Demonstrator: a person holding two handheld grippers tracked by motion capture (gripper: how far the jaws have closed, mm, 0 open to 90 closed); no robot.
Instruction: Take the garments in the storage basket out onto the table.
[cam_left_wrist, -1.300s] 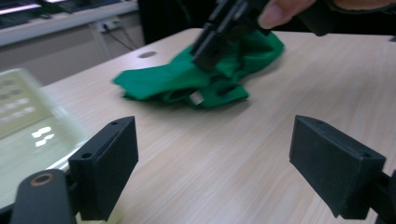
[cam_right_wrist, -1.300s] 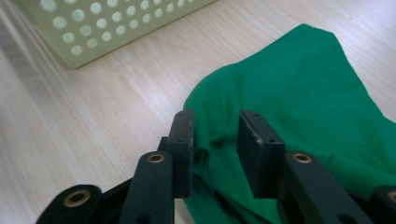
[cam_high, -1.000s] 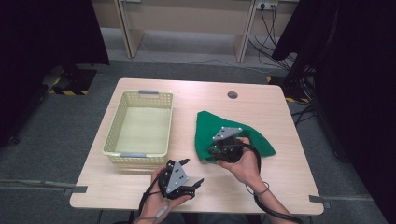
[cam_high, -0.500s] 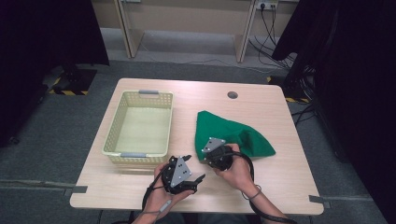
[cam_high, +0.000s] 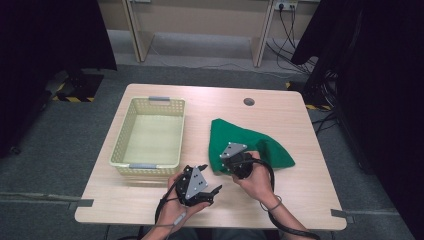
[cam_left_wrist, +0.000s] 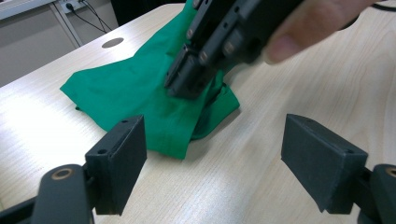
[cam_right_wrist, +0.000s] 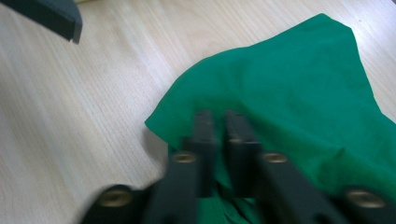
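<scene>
A green cloth (cam_high: 270, 147) lies crumpled on the right half of the wooden table (cam_high: 300, 200). My right gripper (cam_high: 223, 166) is down on the cloth's near left corner. Its jaws have just been closing and now pinch a fold of the cloth (cam_right_wrist: 289, 84) between them. In its own view the right gripper (cam_right_wrist: 218, 117) shows a thin gap with green fabric in it. My left gripper (cam_high: 211, 178) hovers near the table's front edge, left of the cloth, open and holding nothing. In the left gripper view the left gripper (cam_left_wrist: 212, 130) faces the cloth (cam_left_wrist: 130, 88) and the right gripper (cam_left_wrist: 184, 86).
A pale yellow plastic basket (cam_high: 145, 166) stands on the left half of the table, with nothing inside. A round cable hole (cam_high: 248, 101) sits near the far edge. Bare wood stretches along the front and right of the cloth.
The right gripper's jaws have drawn together on the cloth's near left corner, and the cloth has settled flatter. The left hand has hardly moved.
</scene>
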